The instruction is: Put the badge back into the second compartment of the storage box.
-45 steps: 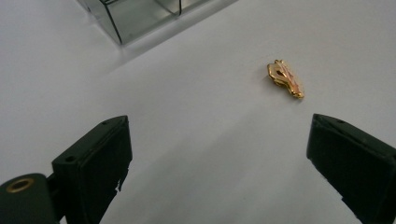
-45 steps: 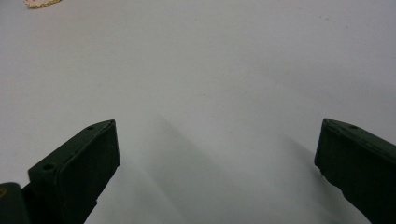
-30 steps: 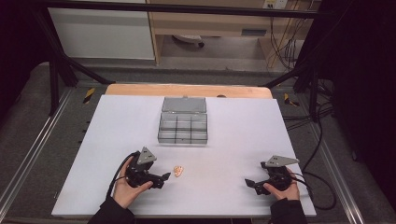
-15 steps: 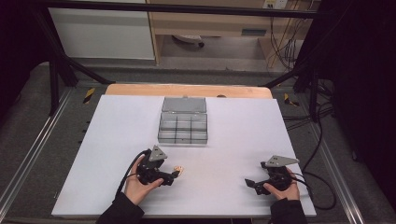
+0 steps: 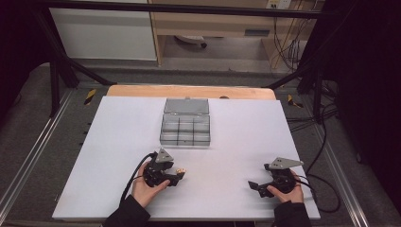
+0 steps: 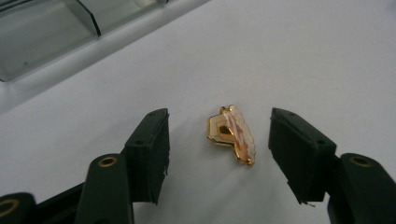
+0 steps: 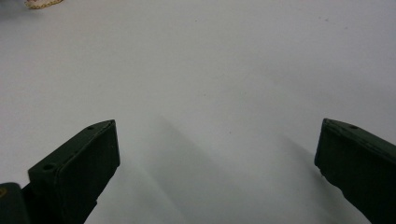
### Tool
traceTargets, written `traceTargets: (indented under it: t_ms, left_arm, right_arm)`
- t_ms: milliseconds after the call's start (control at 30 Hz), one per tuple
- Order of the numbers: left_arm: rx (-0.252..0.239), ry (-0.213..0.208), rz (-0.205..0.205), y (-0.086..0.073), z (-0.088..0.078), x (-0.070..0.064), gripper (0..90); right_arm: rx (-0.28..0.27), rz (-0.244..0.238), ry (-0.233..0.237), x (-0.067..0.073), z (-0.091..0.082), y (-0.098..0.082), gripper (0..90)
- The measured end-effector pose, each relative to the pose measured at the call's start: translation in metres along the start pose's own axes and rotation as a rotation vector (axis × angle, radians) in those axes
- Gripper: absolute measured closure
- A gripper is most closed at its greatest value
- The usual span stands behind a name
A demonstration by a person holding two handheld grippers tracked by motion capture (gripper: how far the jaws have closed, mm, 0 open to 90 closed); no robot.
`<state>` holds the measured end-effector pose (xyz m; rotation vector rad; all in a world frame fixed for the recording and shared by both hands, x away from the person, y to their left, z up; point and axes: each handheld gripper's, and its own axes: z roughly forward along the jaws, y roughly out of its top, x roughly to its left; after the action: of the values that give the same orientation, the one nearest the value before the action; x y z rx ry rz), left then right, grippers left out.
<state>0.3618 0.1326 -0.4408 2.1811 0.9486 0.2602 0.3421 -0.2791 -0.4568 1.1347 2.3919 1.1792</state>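
Left gripper view: small gold-edged enamel pin [image 6: 232,134] lies flat just before clear plastic compartment box [image 6: 56,28] | left gripper [image 6: 218,140] jaws spread, straddling pin | likely light, stiff, slippery; pinch its long edges | right gripper [image 7: 217,158] agape, well right of box, nothing held.
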Motion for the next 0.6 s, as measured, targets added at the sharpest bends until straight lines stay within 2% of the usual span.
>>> traceTargets:
  t_ms: [133, 233, 600]
  left_arm:
    - [-0.006, -0.008, -0.004, -0.0001, 0.0015, -0.0005, 44.1]
    - [-0.003, -0.015, -0.003, 0.0000, 0.0028, -0.0010, 50.2]
    - [0.003, -0.028, -0.003, -0.0011, 0.0075, -0.0035, 60.4]
  right_arm:
    - [0.002, 0.002, 0.001, 0.0000, 0.0003, 0.0000, 0.5]
    - [0.006, 0.000, 0.002, 0.0001, 0.0008, 0.0000, 0.5]
    - [0.003, 0.000, 0.001, -0.0001, 0.0005, 0.0001, 0.5]
